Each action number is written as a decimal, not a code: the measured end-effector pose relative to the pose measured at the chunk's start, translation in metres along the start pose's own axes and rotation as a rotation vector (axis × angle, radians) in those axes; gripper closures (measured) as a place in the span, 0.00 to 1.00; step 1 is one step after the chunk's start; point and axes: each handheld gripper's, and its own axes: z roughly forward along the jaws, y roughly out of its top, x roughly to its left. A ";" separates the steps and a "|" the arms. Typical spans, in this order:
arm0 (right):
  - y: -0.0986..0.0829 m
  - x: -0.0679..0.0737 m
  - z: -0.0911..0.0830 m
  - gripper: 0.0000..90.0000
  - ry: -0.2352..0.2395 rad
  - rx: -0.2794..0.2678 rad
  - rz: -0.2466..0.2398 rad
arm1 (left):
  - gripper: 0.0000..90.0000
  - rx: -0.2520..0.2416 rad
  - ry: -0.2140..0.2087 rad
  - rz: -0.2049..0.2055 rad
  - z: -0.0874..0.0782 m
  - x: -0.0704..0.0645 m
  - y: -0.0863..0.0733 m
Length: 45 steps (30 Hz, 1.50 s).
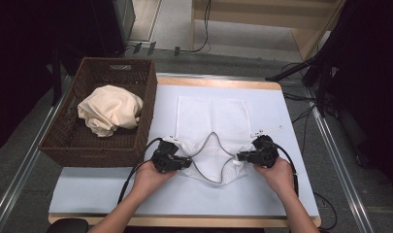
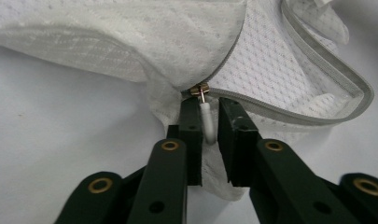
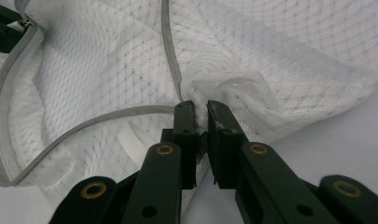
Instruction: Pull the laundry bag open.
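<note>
Both grippers, left (image 1: pixel 183 162) and right (image 1: pixel 242 157), meet the white mesh bag (image 1: pixel 213 126) (zipper gaping) beside a wicker basket (image 1: pixel 148 104).

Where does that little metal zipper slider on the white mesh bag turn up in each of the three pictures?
High view: the zipper slider sits at the left end of the open zipper, right at the left gripper.
Left gripper view: near the middle, just above the jaws, its white pull tab hanging between them.
Right gripper view: far top-left corner.
Shared landmark: the grey zipper tape curving across the mesh laundry bag.
</note>
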 end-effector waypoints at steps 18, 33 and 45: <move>0.002 0.008 -0.019 0.52 -0.012 -0.180 -0.062 | 0.43 -0.032 -0.042 0.011 -0.024 -0.005 0.001; 0.015 0.014 -0.007 0.50 0.009 -0.172 -0.086 | 0.42 -0.047 -0.039 0.019 -0.043 -0.010 -0.008; 0.026 0.019 0.002 0.50 0.029 -0.164 -0.092 | 0.42 -0.065 -0.026 0.005 -0.053 -0.010 -0.016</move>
